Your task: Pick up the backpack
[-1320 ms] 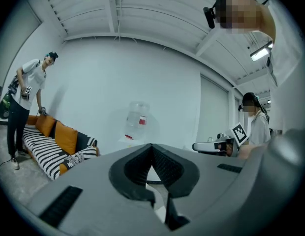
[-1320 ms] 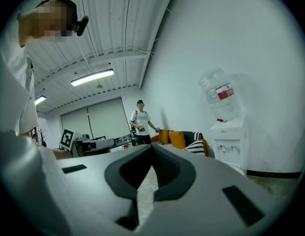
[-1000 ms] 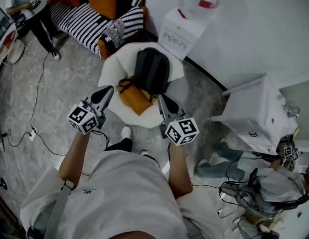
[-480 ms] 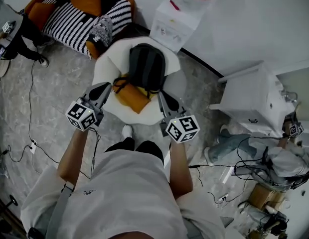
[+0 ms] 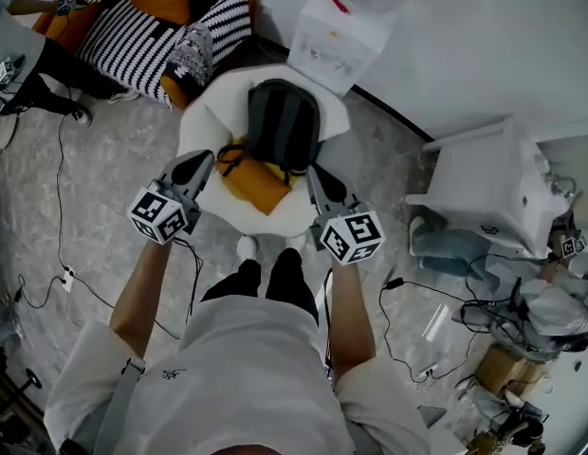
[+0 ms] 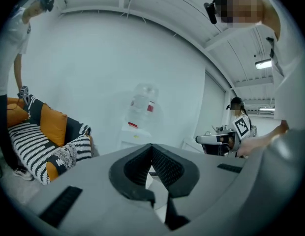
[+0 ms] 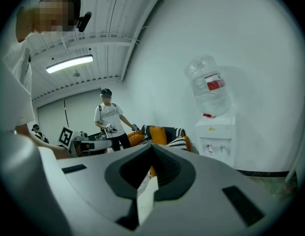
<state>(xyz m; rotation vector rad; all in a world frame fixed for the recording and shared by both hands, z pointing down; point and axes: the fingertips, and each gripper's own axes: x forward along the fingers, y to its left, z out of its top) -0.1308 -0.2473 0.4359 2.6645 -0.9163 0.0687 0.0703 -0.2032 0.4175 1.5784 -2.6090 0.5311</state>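
I can read no word or number anywhere. The water bottle (image 7: 208, 90) has a red label (image 7: 215, 84), its print too small to read. The left gripper (image 5: 203, 158) and right gripper (image 5: 317, 172) each carry a cube of black-and-white square markers, patterns rather than letters. A small grey print on the white shirt (image 5: 239, 368) is illegible.

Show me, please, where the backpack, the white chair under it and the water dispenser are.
backpack (image 5: 284, 121), head view, middle of its dark front panel.
white chair (image 5: 207, 123), head view, bare left armrest.
water dispenser (image 7: 216, 139), right gripper view, front of its white cabinet.
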